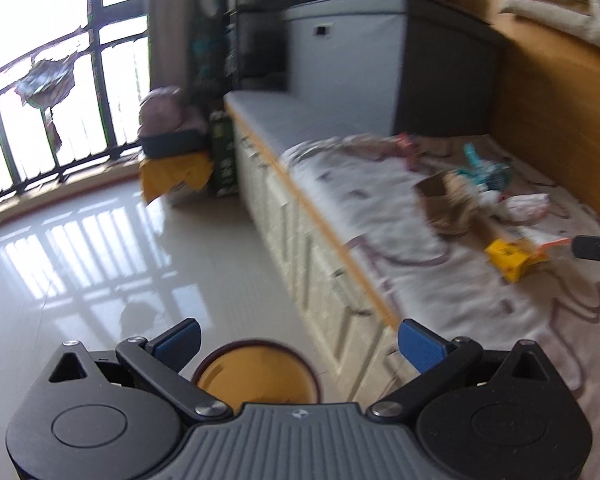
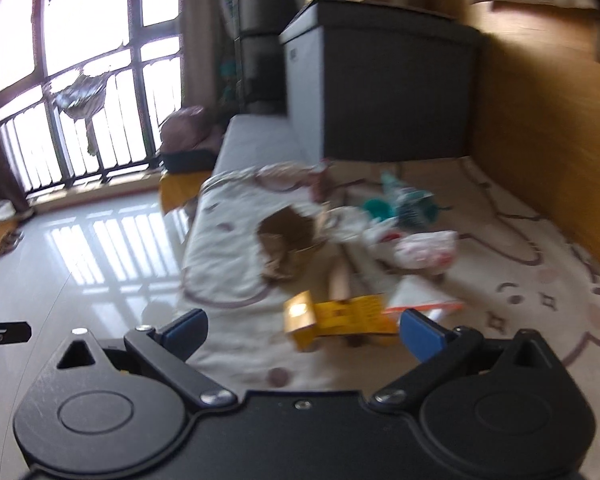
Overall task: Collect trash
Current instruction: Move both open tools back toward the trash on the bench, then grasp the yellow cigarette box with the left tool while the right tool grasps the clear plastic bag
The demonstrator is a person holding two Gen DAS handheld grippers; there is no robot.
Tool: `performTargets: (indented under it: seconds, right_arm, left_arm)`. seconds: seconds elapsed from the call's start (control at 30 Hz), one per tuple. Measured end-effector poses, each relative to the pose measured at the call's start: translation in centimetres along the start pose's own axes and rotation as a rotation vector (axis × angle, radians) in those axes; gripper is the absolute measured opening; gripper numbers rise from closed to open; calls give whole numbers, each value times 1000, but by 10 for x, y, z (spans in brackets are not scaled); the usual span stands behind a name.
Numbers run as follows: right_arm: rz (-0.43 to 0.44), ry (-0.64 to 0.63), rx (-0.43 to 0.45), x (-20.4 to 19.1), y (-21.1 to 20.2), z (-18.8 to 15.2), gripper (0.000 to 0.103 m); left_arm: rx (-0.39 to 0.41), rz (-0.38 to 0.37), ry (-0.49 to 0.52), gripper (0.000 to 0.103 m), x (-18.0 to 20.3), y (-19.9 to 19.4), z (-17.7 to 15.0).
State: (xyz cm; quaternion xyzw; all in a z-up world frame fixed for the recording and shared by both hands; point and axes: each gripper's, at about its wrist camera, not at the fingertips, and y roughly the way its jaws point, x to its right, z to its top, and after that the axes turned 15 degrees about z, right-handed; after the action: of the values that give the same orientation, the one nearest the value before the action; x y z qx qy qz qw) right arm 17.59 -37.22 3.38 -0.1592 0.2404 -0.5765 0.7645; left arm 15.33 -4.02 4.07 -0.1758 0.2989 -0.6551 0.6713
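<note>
1. Lying just ahead of the right gripper (image 2: pixel 302 330), between its spread blue-padded fingers (image 2: pixel 420 336): a flattened yellow cardboard box (image 2: pixel 332 316) on the cream patterned blanket (image 2: pixel 228 248), not gripped.
2. Holding nothing, with jaws wide apart.
3. Hovering over the glossy pale floor (image 1: pixel 80 248) beside the bench: the left gripper (image 1: pixel 300 344), also wide open and empty, with a round yellow bin with a dark rim (image 1: pixel 256 376) showing just below its fingers.
4. Spreading beyond the yellow box, well clear of both grippers: one torn brown cardboard piece (image 2: pixel 288 240), one crumpled white-and-red plastic wrapper (image 2: pixel 424 250), one teal plastic item (image 2: pixel 404 206) and one white sheet with an orange edge (image 2: pixel 424 302).
5. Counting two grippers, one bin, one yellow box.
6. Showing dark print on the yellow box, too blurred to read.
</note>
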Motion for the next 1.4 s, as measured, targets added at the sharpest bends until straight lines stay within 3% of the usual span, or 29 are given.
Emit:
performTargets:
  seconds: [0.37, 0.53, 0.77, 1.03, 1.1, 1.13, 1.2, 1.27, 1.4]
  right_arm:
    - [-119, 54, 81, 66, -24, -17, 103]
    - [-136, 77, 97, 93, -26, -30, 103]
    - [-138, 151, 136, 124, -21, -38, 103]
    - [-111, 170, 99, 138, 4, -39, 103]
    - [-107, 164, 95, 140, 7, -42, 101]
    - [-113, 151, 91, 141, 9, -44, 94]
    - [-126, 117, 84, 143, 11, -48, 87]
    - [-147, 89, 70, 146, 16, -52, 81]
    - [-129, 95, 53, 156, 26, -57, 72]
  left_arm:
    - [102, -117, 94, 103, 87, -16, 26]
    - [117, -188, 194, 103, 129, -8, 25]
    - [142, -277, 249, 103, 176, 16, 15]
    - [161, -375, 315, 103, 206, 45, 11]
    - [161, -396, 301, 103, 207, 51, 11]
    - [158, -401, 291, 102, 208, 55, 12]
    - [162, -403, 276, 99, 210, 61, 14]
    - [157, -411, 261, 88, 213, 67, 16]
    - [107, -455, 176, 84, 213, 82, 21]
